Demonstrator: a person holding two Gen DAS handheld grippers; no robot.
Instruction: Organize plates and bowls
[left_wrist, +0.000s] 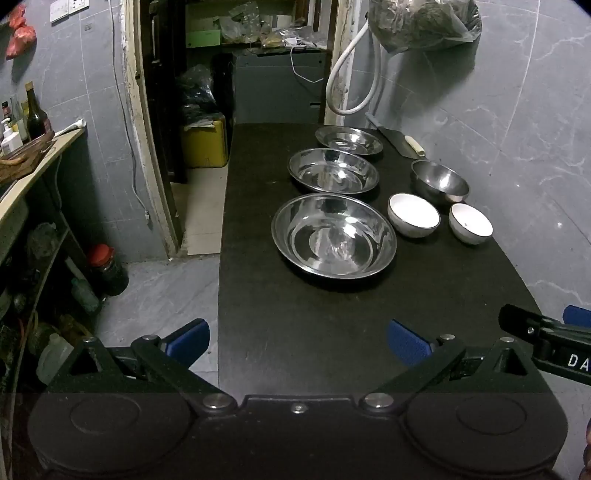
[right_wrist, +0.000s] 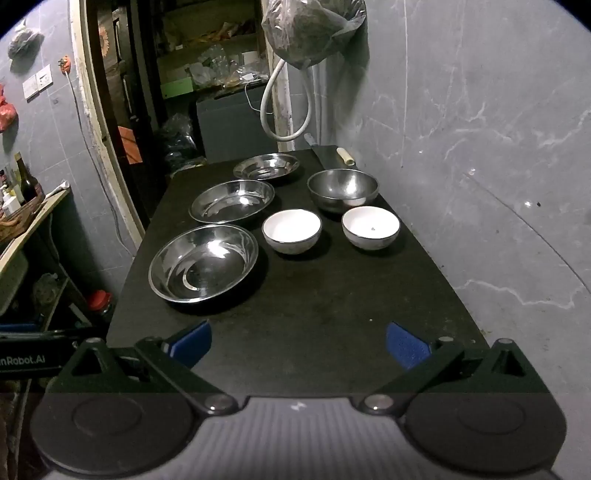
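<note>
Three shallow steel plates stand in a row on the black table (left_wrist: 295, 314): a near one (left_wrist: 333, 235) (right_wrist: 203, 263), a middle one (left_wrist: 333, 170) (right_wrist: 232, 201) and a far one (left_wrist: 349, 140) (right_wrist: 266, 166). To their right sit two white bowls (left_wrist: 413, 215) (left_wrist: 471, 223), seen also in the right wrist view (right_wrist: 291, 230) (right_wrist: 370, 227), and behind them a deep steel bowl (left_wrist: 439, 181) (right_wrist: 342, 189). My left gripper (left_wrist: 298, 341) is open over the table's near left edge, well short of the plates. My right gripper (right_wrist: 298, 343) is open and empty above the near end.
A cleaver (left_wrist: 397, 137) (right_wrist: 332, 153) with a pale handle lies at the far right of the table. A white hose (left_wrist: 351, 74) and a bag (left_wrist: 424, 22) hang on the grey tiled wall. A doorway and a cluttered shelf (left_wrist: 33, 155) with bottles are at left.
</note>
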